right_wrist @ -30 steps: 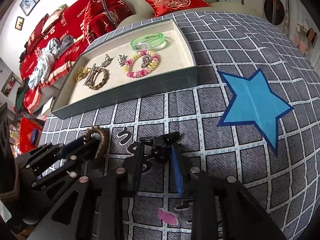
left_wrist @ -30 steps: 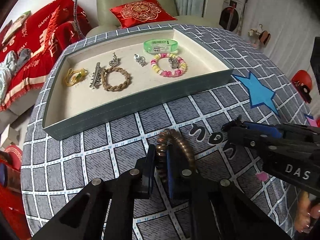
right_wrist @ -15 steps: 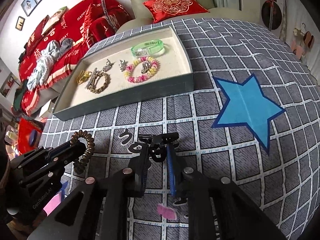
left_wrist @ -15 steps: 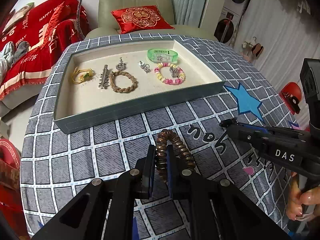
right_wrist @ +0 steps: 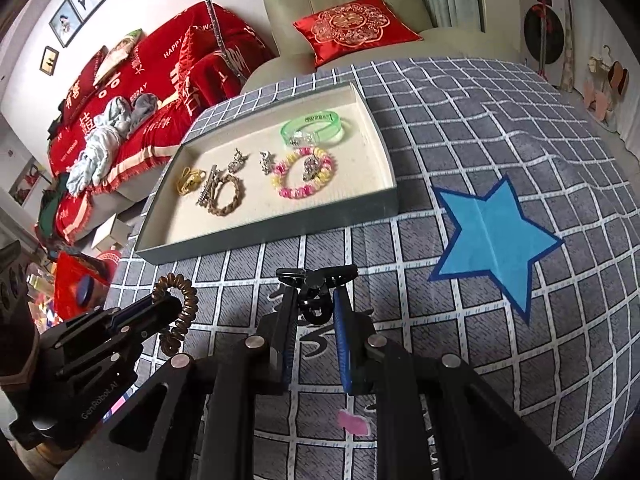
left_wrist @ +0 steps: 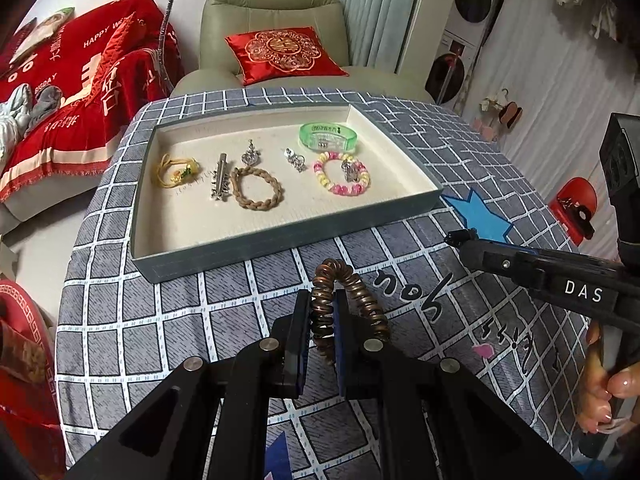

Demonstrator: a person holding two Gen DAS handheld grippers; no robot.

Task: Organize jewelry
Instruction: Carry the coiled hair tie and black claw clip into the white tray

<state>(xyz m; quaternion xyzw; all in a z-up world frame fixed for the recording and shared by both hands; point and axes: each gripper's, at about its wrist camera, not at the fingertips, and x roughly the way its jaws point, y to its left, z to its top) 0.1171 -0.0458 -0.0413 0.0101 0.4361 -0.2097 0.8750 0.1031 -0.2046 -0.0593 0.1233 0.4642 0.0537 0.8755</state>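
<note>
Left gripper (left_wrist: 322,312) clamped on a brown coiled spiral hair tie (left_wrist: 352,288) — held above the grey checked tablecloth (left_wrist: 160,320), just short of the tray's near wall. Grey-blue rectangular tray with cream lining (left_wrist: 248,246) holds, left to right: yellow cord bracelet (left_wrist: 176,170), silver hair clip (left_wrist: 220,178), braided brown bracelet (left_wrist: 256,188), pink-yellow beaded bracelet (left_wrist: 342,174), green translucent bangle (left_wrist: 328,136). Right gripper (right_wrist: 314,300) pinching a black metal hair clip (right_wrist: 316,280) — above the cloth, near a blue star patch (right_wrist: 488,236).

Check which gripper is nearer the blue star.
Right. The right gripper, shut on a black clip, sits just left of the blue star; the left gripper is farther left.
</note>
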